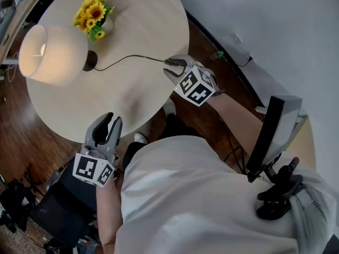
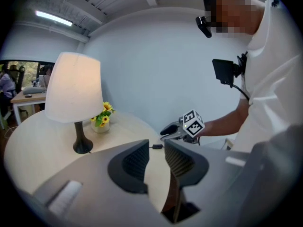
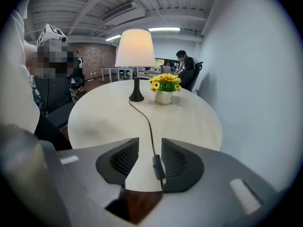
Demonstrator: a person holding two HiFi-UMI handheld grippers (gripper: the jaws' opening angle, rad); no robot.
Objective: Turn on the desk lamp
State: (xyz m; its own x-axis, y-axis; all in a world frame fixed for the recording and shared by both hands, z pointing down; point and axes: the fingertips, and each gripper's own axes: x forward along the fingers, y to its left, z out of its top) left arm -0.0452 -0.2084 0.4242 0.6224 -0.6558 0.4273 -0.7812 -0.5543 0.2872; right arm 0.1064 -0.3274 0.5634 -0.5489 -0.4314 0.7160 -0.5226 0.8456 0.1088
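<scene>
The desk lamp (image 1: 53, 53) stands at the left of the round table (image 1: 132, 97) with its white shade glowing; it also shows in the left gripper view, lamp (image 2: 74, 86), and the right gripper view, lamp (image 3: 136, 48). Its black cord (image 1: 127, 57) runs right to an inline switch (image 3: 157, 167) at the table's right edge. My right gripper (image 3: 150, 155) is open around that switch, which lies against the right jaw with a gap to the left one. My left gripper (image 1: 108, 121) hangs open and empty over the table's front edge.
A small vase of sunflowers (image 1: 94, 16) stands behind the lamp. A white wall (image 1: 275, 25) runs close along the right. A dark chair (image 1: 58, 205) sits at lower left. A black device (image 1: 273, 131) hangs at the person's chest.
</scene>
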